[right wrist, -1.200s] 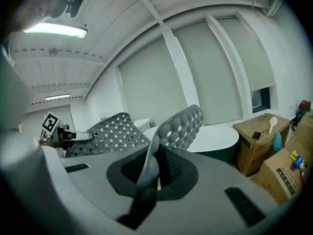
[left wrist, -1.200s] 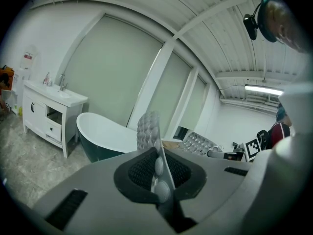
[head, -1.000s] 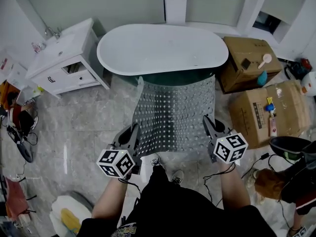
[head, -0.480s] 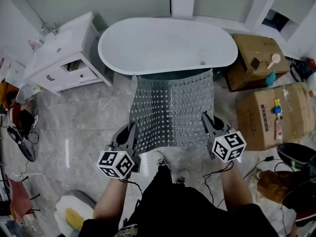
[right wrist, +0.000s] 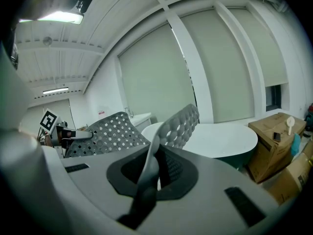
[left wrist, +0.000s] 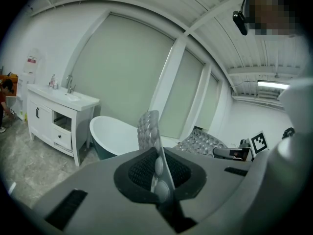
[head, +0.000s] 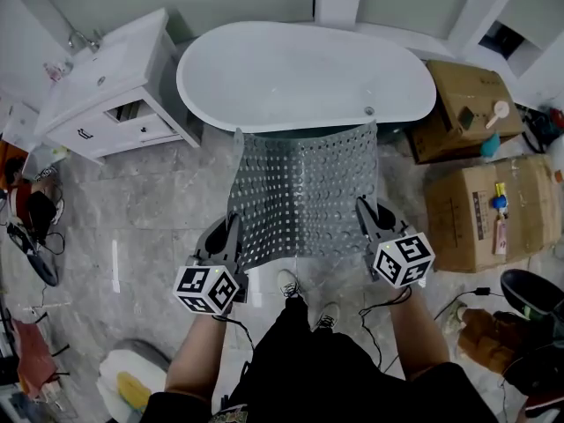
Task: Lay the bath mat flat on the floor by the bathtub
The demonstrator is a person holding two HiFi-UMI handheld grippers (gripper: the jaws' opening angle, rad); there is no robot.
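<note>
Bath mat [head: 304, 192] covers bathtub [head: 300, 73] front; left gripper [head: 233, 229], right gripper [head: 365, 211] clamped.

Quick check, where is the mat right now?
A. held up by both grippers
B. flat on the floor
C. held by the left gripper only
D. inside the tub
A: the left gripper and right gripper are each shut on a near corner of the mat, holding it out toward the tub.

Grey, hole-dotted bath mat [head: 304, 196] is held spread above the floor [head: 159, 210], far edge near the white bathtub [head: 304, 77].
</note>
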